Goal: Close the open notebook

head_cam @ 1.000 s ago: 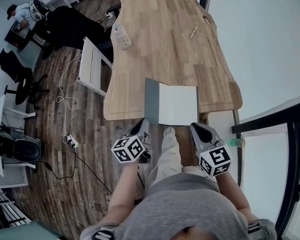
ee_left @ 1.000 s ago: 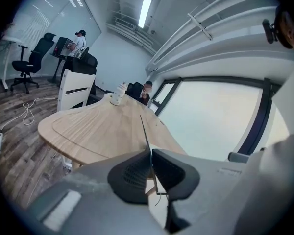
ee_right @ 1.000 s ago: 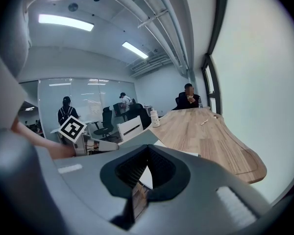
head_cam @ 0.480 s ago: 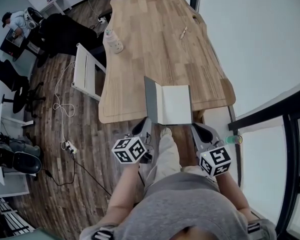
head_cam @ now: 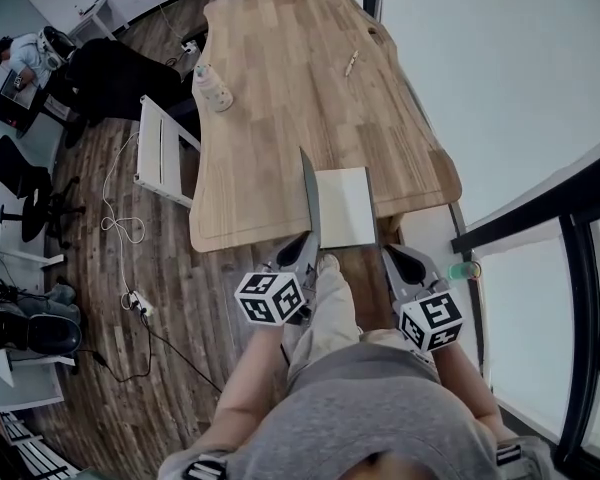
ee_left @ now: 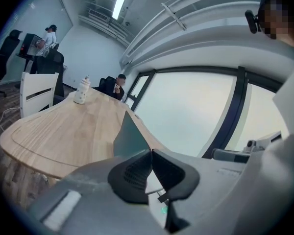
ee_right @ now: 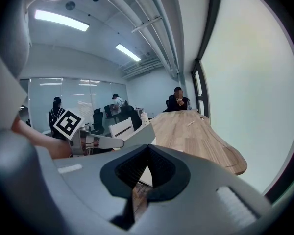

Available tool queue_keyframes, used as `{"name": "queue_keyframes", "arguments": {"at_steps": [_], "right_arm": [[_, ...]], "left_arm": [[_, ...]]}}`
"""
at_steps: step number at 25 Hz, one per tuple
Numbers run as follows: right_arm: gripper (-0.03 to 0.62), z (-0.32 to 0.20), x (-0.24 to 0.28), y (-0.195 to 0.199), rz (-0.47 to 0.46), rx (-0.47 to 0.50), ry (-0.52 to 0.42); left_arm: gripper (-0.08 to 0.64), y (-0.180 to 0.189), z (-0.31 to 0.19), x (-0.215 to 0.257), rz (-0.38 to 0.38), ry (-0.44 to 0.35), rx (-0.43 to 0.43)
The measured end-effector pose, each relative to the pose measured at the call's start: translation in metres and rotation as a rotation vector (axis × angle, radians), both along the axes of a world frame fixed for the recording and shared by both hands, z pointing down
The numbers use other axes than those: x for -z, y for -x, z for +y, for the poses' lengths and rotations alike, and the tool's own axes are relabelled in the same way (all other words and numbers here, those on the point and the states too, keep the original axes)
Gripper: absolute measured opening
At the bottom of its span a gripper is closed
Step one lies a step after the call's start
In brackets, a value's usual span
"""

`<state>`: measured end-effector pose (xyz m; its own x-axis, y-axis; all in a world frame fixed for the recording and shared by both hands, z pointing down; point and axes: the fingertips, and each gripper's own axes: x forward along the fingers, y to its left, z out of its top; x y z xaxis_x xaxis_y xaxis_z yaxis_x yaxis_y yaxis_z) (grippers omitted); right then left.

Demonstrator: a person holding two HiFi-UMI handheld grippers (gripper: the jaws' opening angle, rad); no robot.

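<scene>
Fingers of the left gripper [ee_left: 150, 152] are closed together on the near edge of the cover [head_cam: 309, 196], which stands roughly upright. Fingers of the right gripper [ee_right: 147, 148] are together with nothing between them. The notebook [head_cam: 346, 208] lies at the near edge of the table [head_cam: 280, 88], directly ahead of both grippers. The cover appears light, thin and bendable. Grip it close to its free edge, not at the spine, and lower it gently onto the page to avoid creasing.
</scene>
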<state>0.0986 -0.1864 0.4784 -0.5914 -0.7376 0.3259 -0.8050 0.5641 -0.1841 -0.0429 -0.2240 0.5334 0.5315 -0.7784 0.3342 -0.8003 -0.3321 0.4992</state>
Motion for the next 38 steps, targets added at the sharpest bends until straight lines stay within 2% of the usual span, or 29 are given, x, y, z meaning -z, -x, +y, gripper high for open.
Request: {"name": "queue_keyframes", "arguments": {"at_steps": [18,29,38], "right_arm": [[0.002,0.002,-0.007,-0.027,0.008,-0.087,0.016],[0.002,-0.003,-0.011,-0.041,0.009,-0.15,0.03],[0.002,-0.009,-0.014,-0.044,0.013,-0.171,0.041]], "left_arm": [[0.021,-0.078,-0.007,-0.023,-0.049,0.039,-0.205],[0.028,-0.114,-0.01,-0.053,-0.077,0.109,-0.313],[0.031,-0.135,-0.011,-0.082,-0.105,0.175,-0.369]]}}
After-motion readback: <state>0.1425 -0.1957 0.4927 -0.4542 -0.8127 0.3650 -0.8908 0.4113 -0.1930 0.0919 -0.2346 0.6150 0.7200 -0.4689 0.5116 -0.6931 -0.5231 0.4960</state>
